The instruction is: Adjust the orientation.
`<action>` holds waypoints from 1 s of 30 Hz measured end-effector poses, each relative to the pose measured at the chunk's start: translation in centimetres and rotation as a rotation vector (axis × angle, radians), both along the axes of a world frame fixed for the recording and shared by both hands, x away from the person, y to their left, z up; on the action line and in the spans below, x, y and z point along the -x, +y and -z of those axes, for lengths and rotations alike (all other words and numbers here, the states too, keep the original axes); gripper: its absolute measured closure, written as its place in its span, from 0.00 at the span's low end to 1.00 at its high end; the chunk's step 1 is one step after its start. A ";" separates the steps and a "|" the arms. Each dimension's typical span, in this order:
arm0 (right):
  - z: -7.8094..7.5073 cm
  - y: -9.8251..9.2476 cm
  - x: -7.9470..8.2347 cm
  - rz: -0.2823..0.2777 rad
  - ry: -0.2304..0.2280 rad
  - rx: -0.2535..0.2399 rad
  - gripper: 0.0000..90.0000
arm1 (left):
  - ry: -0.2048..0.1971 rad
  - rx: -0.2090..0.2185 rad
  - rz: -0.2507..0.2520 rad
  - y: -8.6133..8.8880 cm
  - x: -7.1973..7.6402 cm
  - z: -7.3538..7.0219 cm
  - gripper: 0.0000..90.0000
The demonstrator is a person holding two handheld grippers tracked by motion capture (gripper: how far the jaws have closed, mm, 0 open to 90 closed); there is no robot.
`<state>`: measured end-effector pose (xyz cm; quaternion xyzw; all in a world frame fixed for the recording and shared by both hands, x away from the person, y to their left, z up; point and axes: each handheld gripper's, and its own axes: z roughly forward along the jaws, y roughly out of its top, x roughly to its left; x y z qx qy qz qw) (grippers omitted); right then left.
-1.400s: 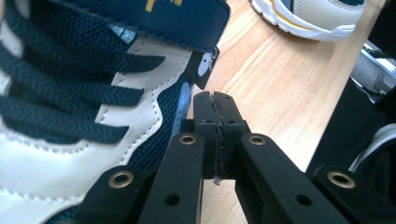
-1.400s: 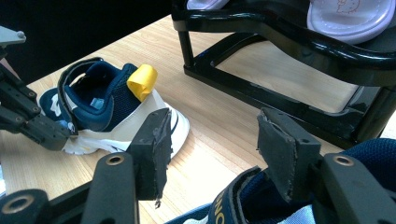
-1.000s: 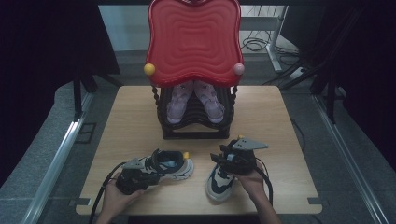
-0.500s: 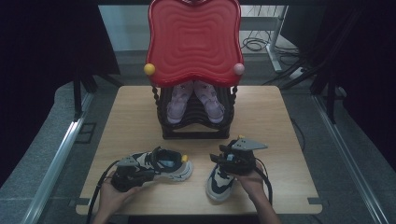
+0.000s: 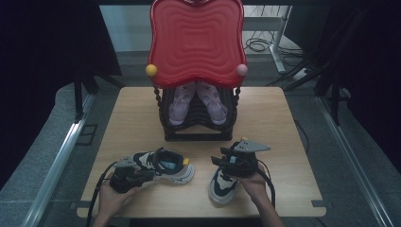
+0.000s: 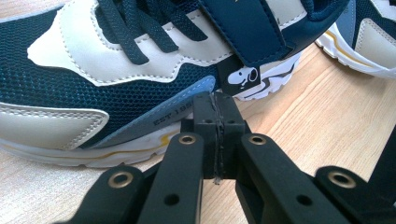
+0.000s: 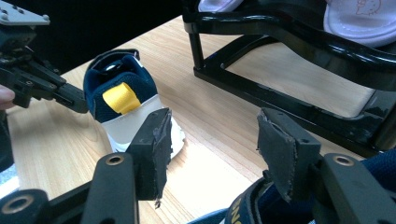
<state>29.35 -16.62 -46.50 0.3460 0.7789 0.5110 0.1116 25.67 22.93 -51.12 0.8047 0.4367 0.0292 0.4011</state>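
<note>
My left fingers (image 6: 215, 116) are clenched tight w/ nothing between, tips just beside the near-left sneaker (image 5: 163, 165) lying across the tabletop (image 5: 283, 123). My right fingers (image 7: 210, 154) stand released, spread apart over the near-right sneaker (image 5: 221, 183), toe toward me. Farther back, center: black rack (image 5: 198, 127) w/ pale pink shoes (image 5: 196, 101) under a red tray (image 5: 196, 42).

High view looks down; gripper views sit close, sharing the sneaker (image 6: 116, 70).
</note>
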 end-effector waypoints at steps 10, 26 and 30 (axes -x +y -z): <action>-0.2 1.1 0.1 -0.035 -0.006 0.019 0.51 | -0.131 0.100 -0.020 0.9 0.4 -3.8 0.62; -0.6 4.2 -0.7 -0.151 0.020 0.026 0.92 | -0.196 0.082 -0.023 -1.1 -2.2 -9.0 0.41; -0.8 5.2 -1.4 -0.156 0.047 -0.001 0.95 | -0.199 0.073 -0.021 -1.2 -2.7 -9.0 0.41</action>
